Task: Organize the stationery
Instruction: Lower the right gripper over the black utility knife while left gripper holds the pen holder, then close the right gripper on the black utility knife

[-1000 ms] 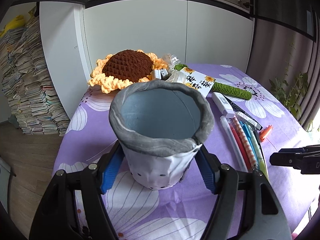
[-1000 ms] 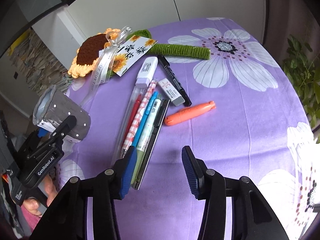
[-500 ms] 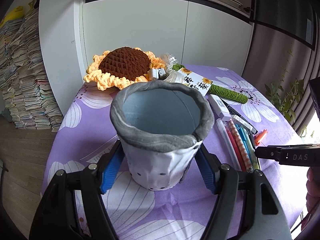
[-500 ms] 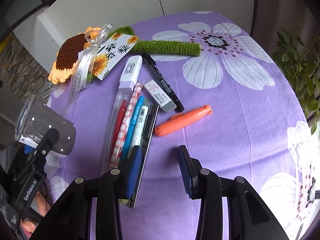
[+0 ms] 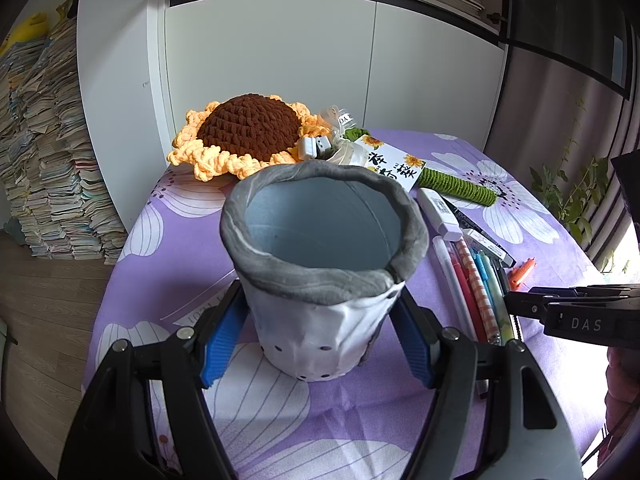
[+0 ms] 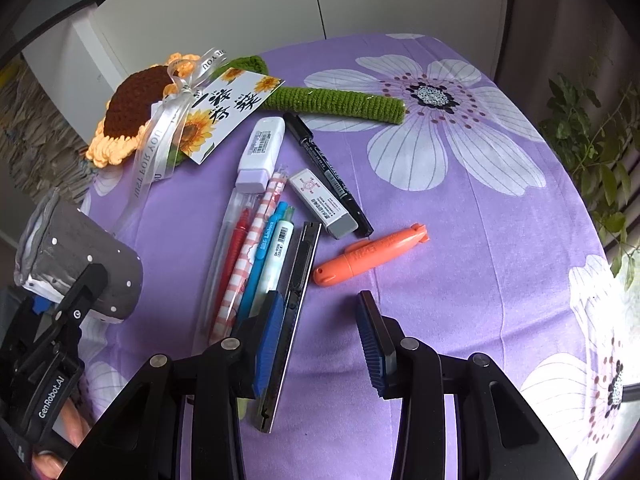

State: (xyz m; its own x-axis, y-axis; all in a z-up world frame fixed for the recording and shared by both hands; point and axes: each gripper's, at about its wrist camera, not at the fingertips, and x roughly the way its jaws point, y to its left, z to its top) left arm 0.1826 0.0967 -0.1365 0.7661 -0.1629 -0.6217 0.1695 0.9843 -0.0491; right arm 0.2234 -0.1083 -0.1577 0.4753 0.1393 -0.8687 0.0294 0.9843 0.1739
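Left gripper (image 5: 316, 344) is clamped on the grey fabric pen pot (image 5: 320, 264), holding it mouth-up at the left of the tabletop (image 6: 460, 240), apparently to steady it for loading. To its right the pens (image 6: 256, 252), a black ruler (image 6: 296, 300), eraser (image 6: 322, 204), marker (image 6: 328, 168) and orange tube (image 6: 372, 252) lie loose, side by side. Right gripper (image 6: 320, 336) hangs over the near end of the ruler, jaws apart and holding nothing, probably lining up a first pick.

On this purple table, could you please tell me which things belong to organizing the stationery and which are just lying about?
Belongs to the job:
grey pen holder, gripped by the left tongs
pens
black marker
eraser
correction tape
orange cutter
right tongs, open

Lying about:
crochet sunflower
gift card
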